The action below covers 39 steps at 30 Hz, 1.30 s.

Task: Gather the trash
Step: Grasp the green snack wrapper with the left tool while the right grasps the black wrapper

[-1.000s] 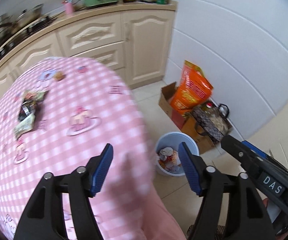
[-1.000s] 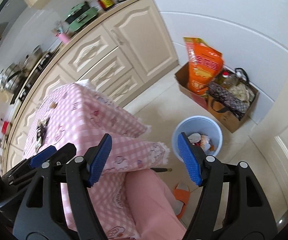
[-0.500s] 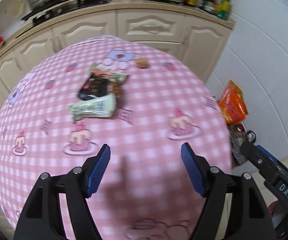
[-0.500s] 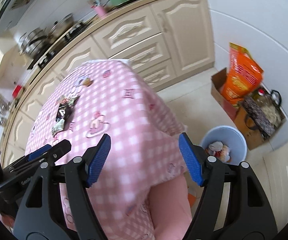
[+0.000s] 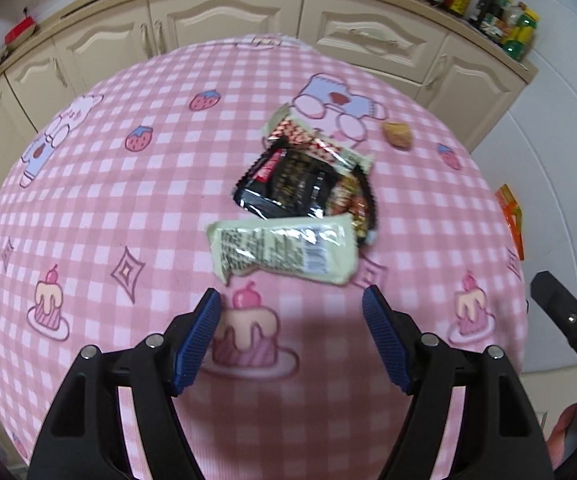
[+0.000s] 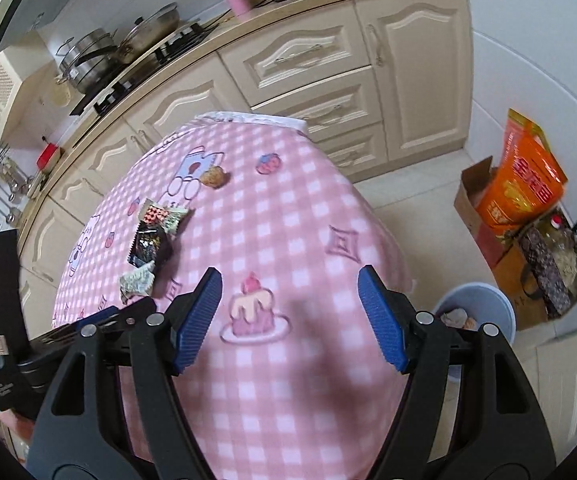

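hovering low over the bench [image 5: 100, 184] draped in a pink checked cloth, the left gripper [image 5: 290, 322] points at a small heap of snack litter, its blue fingers [image 5: 198, 336] spread wide and holding nothing. nearest to it, just beyond the fingertips, lies a pale green crinkled plastic wrapper [image 5: 284, 250]. touching its far edge is a glossy black foil packet [image 5: 288, 184], which overlaps a red-and-white checked wrapper [image 5: 308, 140] behind it and a brownish printed wrapper [image 5: 354, 200] to the right. a little apart, further right, sits a small brown crumpled lump [image 5: 397, 135], possibly a food scrap; what it is cannot be told.

the right gripper [image 6: 290, 318] hangs over the near right part of the bench, well away from the heap, fingers likewise spread and empty. past the bench edge, on the tiled floor, stands a round pale blue plastic bin [image 6: 488, 312], with some crumpled rubbish already visible inside.

judging from that, the job seems partly done: some trash is in the bin, but at least four wrappers and the brown lump remain on the bench, none gripped yet. the likely step in hand is closing the left fingers on the pale green wrapper, then carrying it over to the bin.
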Each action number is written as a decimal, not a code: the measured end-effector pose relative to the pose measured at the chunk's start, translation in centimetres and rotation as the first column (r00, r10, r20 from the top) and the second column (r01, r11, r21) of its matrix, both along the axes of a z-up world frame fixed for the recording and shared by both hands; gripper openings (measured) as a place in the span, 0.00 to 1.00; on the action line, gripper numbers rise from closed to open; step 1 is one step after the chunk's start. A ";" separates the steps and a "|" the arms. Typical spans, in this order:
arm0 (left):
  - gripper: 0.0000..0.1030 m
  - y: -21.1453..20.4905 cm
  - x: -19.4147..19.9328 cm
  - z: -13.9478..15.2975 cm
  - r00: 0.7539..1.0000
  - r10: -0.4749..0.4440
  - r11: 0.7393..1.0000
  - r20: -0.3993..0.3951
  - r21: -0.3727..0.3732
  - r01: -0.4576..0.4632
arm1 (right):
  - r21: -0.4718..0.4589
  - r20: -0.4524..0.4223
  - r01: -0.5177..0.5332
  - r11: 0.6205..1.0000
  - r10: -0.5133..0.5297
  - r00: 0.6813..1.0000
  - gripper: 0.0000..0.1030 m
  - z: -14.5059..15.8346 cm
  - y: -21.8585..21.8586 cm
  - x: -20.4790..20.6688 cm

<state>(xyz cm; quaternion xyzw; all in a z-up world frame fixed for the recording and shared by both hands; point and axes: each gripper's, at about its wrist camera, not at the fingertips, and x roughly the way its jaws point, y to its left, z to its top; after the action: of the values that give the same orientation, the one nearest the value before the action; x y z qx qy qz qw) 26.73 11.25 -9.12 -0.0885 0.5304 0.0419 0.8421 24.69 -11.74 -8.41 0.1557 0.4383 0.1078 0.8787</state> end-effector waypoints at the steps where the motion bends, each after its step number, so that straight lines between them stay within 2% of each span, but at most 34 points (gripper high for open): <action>1: 0.70 0.3 0.2 0.0 0.999 0.006 1.000 0.034 0.000 -0.006 | -0.003 0.003 -0.012 1.000 0.012 1.000 0.68 0.0 0.4 0.4; 2: 0.70 0.5 0.3 0.0 0.998 0.015 1.000 0.069 0.004 -0.015 | -0.004 0.006 -0.023 1.000 0.023 1.000 0.68 0.0 0.8 0.7; 4: 0.70 0.8 0.7 -0.3 0.996 0.021 1.000 0.083 0.010 -0.022 | -0.008 0.003 -0.042 0.999 0.042 0.999 0.68 -0.2 1.5 1.4; 8: 0.69 0.3 1.1 -0.7 0.993 -0.028 0.997 0.111 0.075 0.019 | -0.007 -0.017 -0.062 0.998 0.062 0.998 0.68 -1.0 2.6 3.0; 10: 0.61 0.3 1.3 -0.6 0.992 -0.022 0.996 0.122 0.094 0.010 | -0.006 -0.025 -0.076 0.997 0.075 0.997 0.68 -1.2 3.1 3.4; 12: 0.58 0.8 1.3 -0.6 0.991 -0.020 0.997 0.131 0.083 0.009 | -0.012 -0.024 -0.094 0.995 0.094 0.995 0.68 -1.3 3.7 3.7; 13: 0.53 1.1 1.3 -0.5 0.991 -0.015 0.997 0.137 0.071 0.005 | -0.017 -0.023 -0.102 0.995 0.101 0.995 0.68 -1.3 3.9 3.8; 14: 0.28 1.5 1.3 -0.4 0.990 0.001 0.997 0.142 0.074 -0.011 | -0.018 -0.021 -0.107 0.994 0.106 0.994 0.68 -1.2 4.1 3.8; 15: 0.12 1.9 1.3 -0.4 0.989 0.033 0.993 0.144 0.104 -0.049 | -0.016 -0.018 -0.111 0.994 0.111 0.994 0.68 -1.2 4.2 3.8; 17: 0.06 2.8 1.3 -0.4 0.988 0.047 0.997 0.145 0.060 -0.056 | -0.015 -0.018 -0.110 0.994 0.110 0.994 0.68 -1.2 4.3 3.8; 21: 0.04 3.9 1.1 -0.3 0.988 0.063 0.998 0.140 0.003 -0.064 | -0.015 -0.025 -0.105 0.994 0.105 0.994 0.68 -1.4 4.4 3.9; 28: 0.03 4.6 0.4 -0.1 0.987 0.073 0.997 0.141 -0.010 -0.072 | -0.032 -0.025 -0.106 0.994 0.105 0.994 0.68 -1.2 4.6 3.6; 39: 0.03 6.3 -1.9 2.1 0.967 0.100 0.995 0.233 -0.005 -0.102 | -0.070 -0.027 -0.142 0.987 0.141 0.990 0.68 -0.7 6.3 3.3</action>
<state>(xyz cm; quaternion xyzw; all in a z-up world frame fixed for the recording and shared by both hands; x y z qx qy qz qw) 24.79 17.53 -7.02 -0.1169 0.4228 0.0760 0.8954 28.04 -5.46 -9.14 0.0938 0.4613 0.1525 0.8690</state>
